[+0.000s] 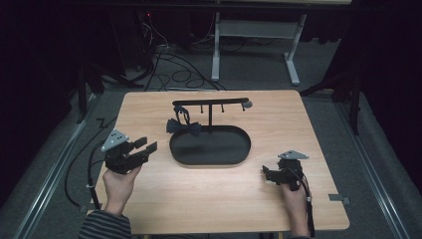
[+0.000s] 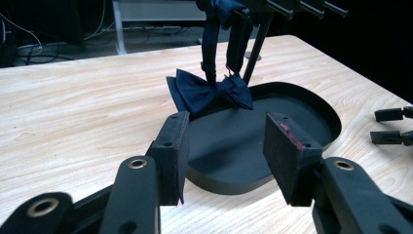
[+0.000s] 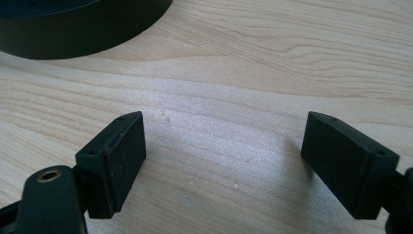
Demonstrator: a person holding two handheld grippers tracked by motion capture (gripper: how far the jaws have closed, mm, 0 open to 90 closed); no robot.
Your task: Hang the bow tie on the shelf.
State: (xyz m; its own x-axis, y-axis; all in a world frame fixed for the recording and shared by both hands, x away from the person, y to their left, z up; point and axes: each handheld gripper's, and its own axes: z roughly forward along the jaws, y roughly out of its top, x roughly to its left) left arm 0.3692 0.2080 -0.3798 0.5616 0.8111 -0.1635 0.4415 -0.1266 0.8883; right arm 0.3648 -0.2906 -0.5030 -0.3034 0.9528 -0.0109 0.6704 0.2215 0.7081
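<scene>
A dark bow tie [image 2: 209,92] hangs by its strap from the rack [image 1: 211,103], resting at the black tray's [image 1: 239,155] near-left rim. The left gripper [image 2: 226,153], jaws spread and empty, points straight at it and is nearer. The right gripper [image 3: 221,163], also spread, faces bare table [image 3: 253,73].

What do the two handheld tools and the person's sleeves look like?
Both are black two-jaw tools with flat rectangular pads and brass-coloured rivets at the joints. The left tool and the right tool each carry a grey three-cornered plate on top and trail a black cable. The left tool's right pad shows reddish wear. The left sleeve is striped grey and dark.
</scene>
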